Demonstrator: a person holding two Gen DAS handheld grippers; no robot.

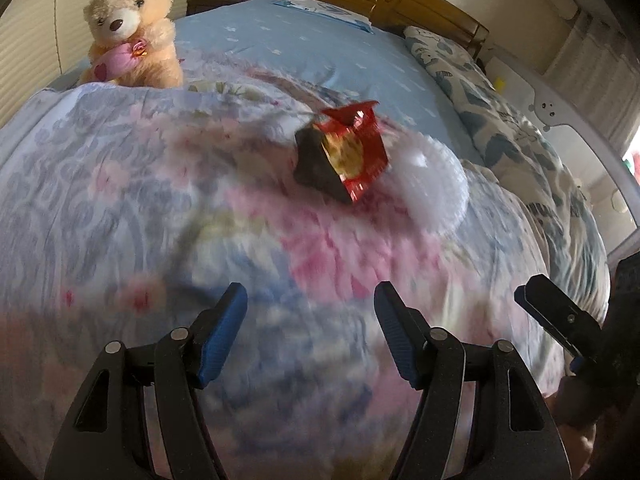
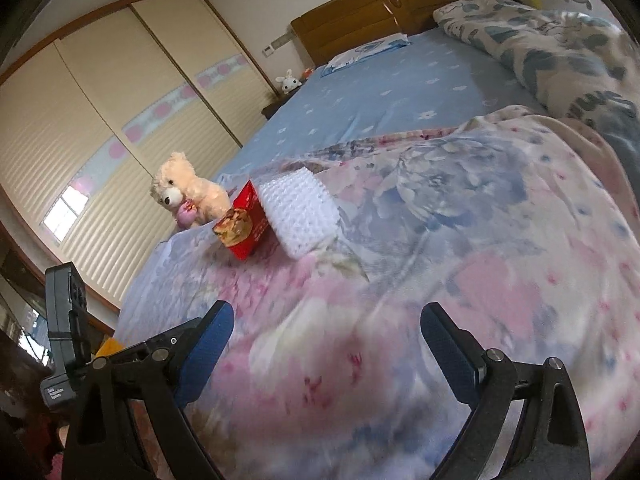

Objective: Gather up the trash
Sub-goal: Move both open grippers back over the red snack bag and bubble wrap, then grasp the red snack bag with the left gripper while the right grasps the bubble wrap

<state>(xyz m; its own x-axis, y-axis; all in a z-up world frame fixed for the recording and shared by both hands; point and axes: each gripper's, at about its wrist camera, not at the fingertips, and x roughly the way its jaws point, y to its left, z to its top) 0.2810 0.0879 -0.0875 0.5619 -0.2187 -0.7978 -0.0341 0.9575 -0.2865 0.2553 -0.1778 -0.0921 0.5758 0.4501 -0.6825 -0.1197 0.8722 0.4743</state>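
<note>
With both the left gripper (image 1: 310, 336) and right gripper (image 2: 326, 354) wide and empty, approach the red wrapper (image 1: 352, 148), touching what looks like bubble wrap (image 1: 434, 184), right of the teddy (image 1: 134, 30), squarely.

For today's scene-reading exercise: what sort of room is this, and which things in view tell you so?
Most likely a bedroom: a bed with a wooden headboard, a floral quilt spread over it, and a sliding-door wardrobe along the wall.
</note>
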